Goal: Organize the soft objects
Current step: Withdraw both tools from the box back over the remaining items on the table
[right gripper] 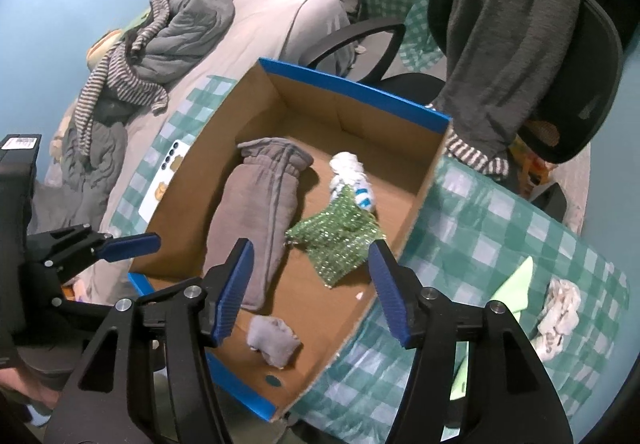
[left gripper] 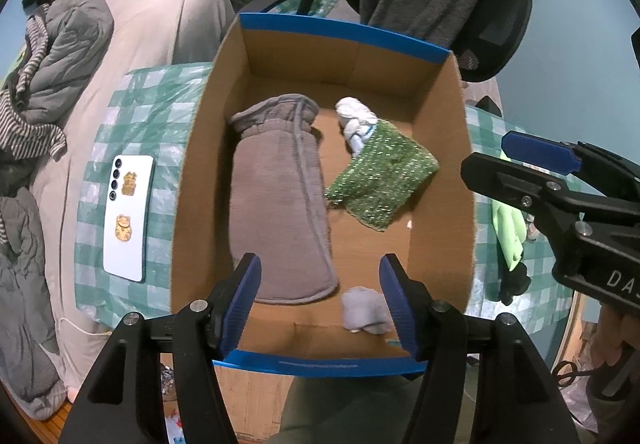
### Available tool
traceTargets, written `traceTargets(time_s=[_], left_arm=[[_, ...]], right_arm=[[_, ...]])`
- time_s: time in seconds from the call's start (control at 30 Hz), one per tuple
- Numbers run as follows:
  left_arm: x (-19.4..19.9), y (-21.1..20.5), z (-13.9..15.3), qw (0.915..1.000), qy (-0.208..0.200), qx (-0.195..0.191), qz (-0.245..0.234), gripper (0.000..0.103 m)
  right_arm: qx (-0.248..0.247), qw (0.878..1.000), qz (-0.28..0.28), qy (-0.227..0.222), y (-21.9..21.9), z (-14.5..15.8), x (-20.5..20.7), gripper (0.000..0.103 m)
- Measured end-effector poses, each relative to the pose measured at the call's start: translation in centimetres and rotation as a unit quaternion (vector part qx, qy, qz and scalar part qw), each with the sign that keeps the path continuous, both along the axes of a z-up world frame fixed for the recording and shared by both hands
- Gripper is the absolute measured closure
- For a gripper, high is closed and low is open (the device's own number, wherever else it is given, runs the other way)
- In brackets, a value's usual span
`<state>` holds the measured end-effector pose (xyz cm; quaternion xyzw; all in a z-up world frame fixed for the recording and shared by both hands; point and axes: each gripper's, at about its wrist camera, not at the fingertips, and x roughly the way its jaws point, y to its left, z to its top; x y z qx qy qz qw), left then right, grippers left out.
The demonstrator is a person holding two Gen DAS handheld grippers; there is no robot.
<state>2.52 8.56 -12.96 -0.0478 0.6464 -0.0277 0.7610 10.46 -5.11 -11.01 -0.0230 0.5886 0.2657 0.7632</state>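
An open brown cardboard box with blue-taped rims (left gripper: 440, 148) sits on a green-and-white checked cloth (left gripper: 120, 116) and serves as the reference for everything else. Inside it, a long grey ribbed knit piece with a gathered cuff (left gripper: 276, 204) lies flat along the box's left wall, its long axis running from the near rim toward the far wall, cuff end pointing to the far wall. Beside it, toward the right wall, a green sparkly knitted cloth (left gripper: 380, 180) lies at a slant, its far corner overlapping a rolled white sock with blue stripes (left gripper: 354, 120) that rests near the far wall. A small balled pale-grey sock (left gripper: 364, 310) sits on the box floor against the near rim. The left gripper (left gripper: 320, 308) hovers above the near rim with its blue-padded fingers (left gripper: 240, 304) spread wide and nothing between them. The right gripper (right gripper: 310, 294) hangs over the near-right part of the box, its fingers likewise held apart and empty. Outside the box, a white smartphone with gold cat stickers (left gripper: 126, 216) lies on the cloth just left of it, and a neon-green cloth (right gripper: 514, 288) and a crumpled white rag (right gripper: 558, 308) lie on the cloth to its right.
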Motion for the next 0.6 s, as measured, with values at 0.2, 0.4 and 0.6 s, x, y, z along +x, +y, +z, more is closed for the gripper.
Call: traceTargets(time_s=[0.2, 0.4, 0.6], left_arm=[[0.1, -2.1, 0.8, 0.9999, -0.006, -0.004, -0.014, 0.04], [0.3, -4.4, 1.7, 0.9995, -0.013, -0.009, -0.029, 0.04], [0.3, -6.8, 2.2, 0.9986, -0.016, -0.015, -0.048, 0.04]], right_arm=[[0.001, 1.0, -0.021, -0.003, -2.6, 0.7, -0.2, 0.042], [0.001, 0.999, -0.046, -0.006, -5.8, 1.3, -0.2, 0.042], [-0.003, 0.997, -0.073, -0.006, -9.2, 1.7, -0.6, 0.042]])
